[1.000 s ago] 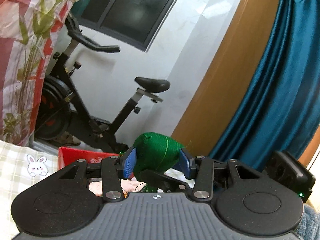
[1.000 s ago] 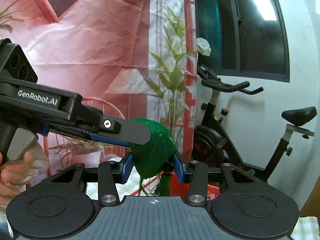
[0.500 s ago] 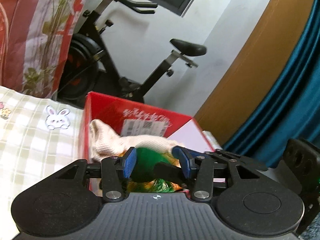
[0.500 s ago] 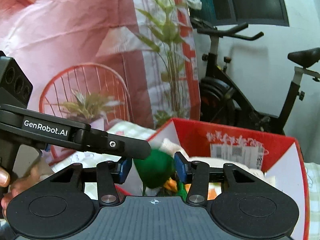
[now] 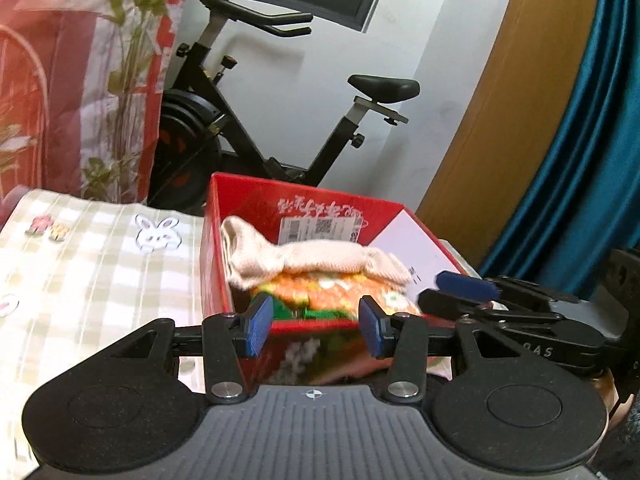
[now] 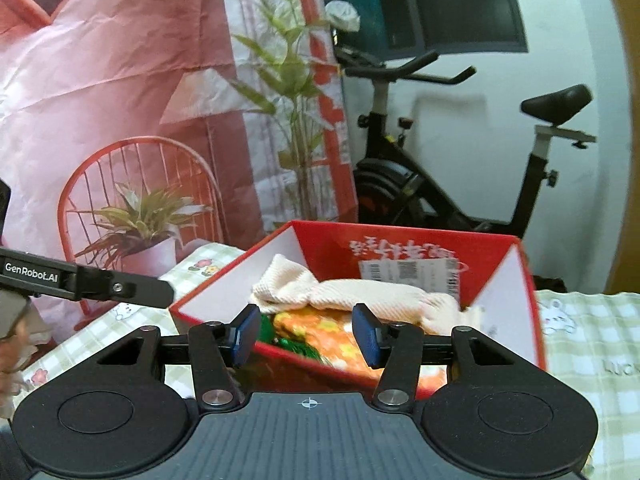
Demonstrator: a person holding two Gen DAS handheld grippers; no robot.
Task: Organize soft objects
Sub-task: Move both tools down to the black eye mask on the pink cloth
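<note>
A red cardboard box (image 5: 240,200) (image 6: 320,236) stands on the checked cloth. In it lie a cream knitted cloth (image 5: 312,260) (image 6: 360,296), an orange flowered soft item (image 5: 340,292) (image 6: 340,336) and a green yarn item (image 5: 320,314) (image 6: 294,344) at the near wall. My left gripper (image 5: 316,330) is open and empty just in front of the box's near wall. My right gripper (image 6: 306,334) is open and empty at the box's near corner. The right gripper's fingers (image 5: 468,280) show at the right of the left wrist view; the left gripper's finger (image 6: 120,288) shows at the left of the right wrist view.
A checked tablecloth with rabbit prints (image 5: 100,264) (image 6: 592,332) covers the surface. An exercise bike (image 5: 248,128) (image 6: 420,184) stands behind the box. A printed backdrop (image 6: 120,100) hangs at the left, a blue curtain (image 5: 580,140) at the right.
Both grippers came down from holding the green yarn item in the air to the red box. The green item now lies in the box and both grippers stand open and empty.
</note>
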